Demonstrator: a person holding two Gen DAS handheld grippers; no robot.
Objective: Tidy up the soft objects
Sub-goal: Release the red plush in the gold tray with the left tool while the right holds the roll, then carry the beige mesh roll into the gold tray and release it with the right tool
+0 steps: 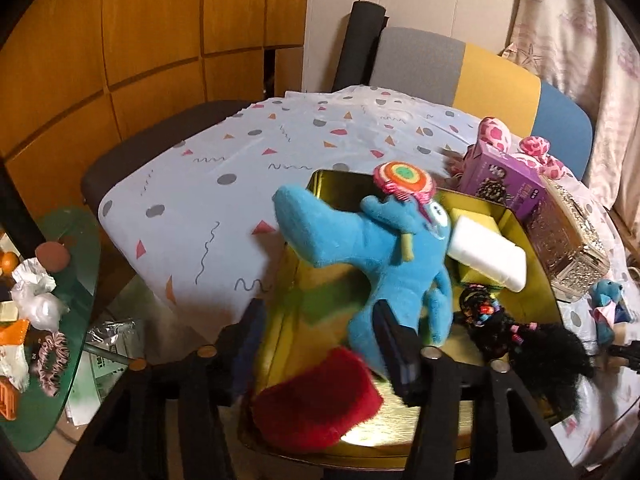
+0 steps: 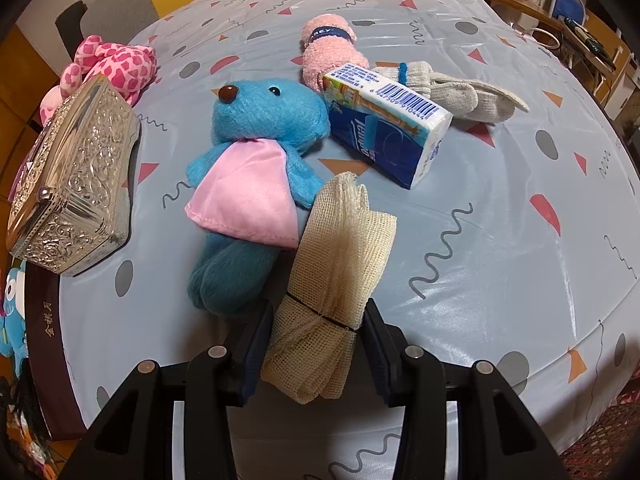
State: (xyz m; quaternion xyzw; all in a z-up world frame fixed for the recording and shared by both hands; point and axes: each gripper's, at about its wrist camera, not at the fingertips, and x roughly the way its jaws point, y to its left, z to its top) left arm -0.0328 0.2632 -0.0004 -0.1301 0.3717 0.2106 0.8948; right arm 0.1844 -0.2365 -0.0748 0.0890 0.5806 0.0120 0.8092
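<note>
In the left wrist view my left gripper (image 1: 320, 320) is open over a gold tin (image 1: 296, 304). A blue plush with a lollipop (image 1: 380, 248) hangs blurred at the right finger, over the tin. The tin holds a red fuzzy pad (image 1: 316, 396), a white block (image 1: 488, 252) and a black hair tie bundle (image 1: 520, 332). In the right wrist view my right gripper (image 2: 318, 320) straddles a beige mesh cloth roll (image 2: 332, 276) lying on the table; its jaws touch the roll's bound end. A blue bear with pink cape (image 2: 248, 176) lies just left of it.
A silver embossed box (image 2: 76, 176), pink spotted plush (image 2: 112, 64), tissue pack (image 2: 384, 120), pink rolled sock (image 2: 328, 48) and grey gloves (image 2: 460, 88) lie on the patterned tablecloth (image 2: 500, 240). A purple box (image 1: 504, 180) stands behind the tin. A green glass side table (image 1: 52, 320) stands left.
</note>
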